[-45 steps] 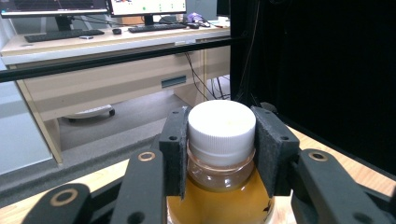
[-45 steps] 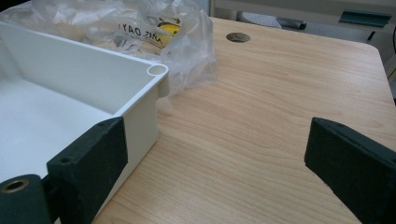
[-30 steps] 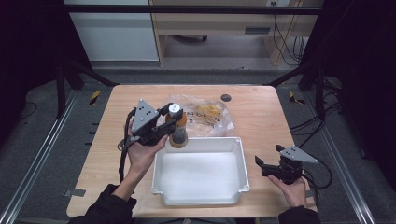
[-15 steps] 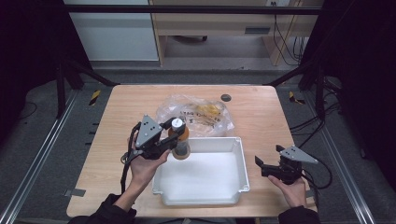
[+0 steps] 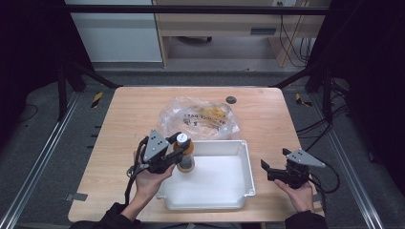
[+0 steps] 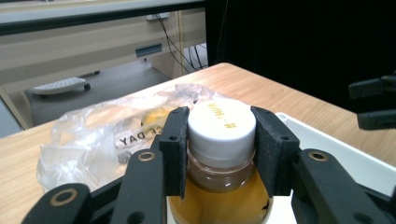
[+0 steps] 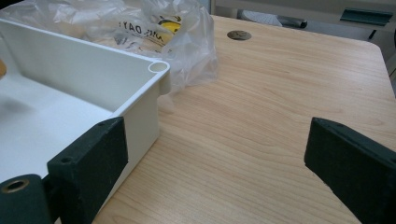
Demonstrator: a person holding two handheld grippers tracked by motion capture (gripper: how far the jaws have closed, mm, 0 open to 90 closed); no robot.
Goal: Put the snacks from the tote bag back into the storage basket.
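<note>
Left gripper point(image 5: 177, 153) clamped on bottle point(image 5: 185, 153) w/ white cap point(image 6: 224, 125); pads point(image 6: 173, 140) grip neck just below cap, amber liquid inside; bottle upright over left end of white bin point(image 5: 239, 188), near its left wall; plastic bag point(image 5: 200, 117) behind bin on table point(image 5: 267, 119); right gripper point(image 5: 265, 169) jaws wide apart, holding nothing, just beside bin's right wall.

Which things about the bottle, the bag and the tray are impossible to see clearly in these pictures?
- Bottle base: cut off by the bottom edge in the left gripper view; hidden by the left gripper in the high view.
- Plastic bag contents: blurred by crinkled film.
- Tray floor: partly cut off at the left edge in the right gripper view.
</note>
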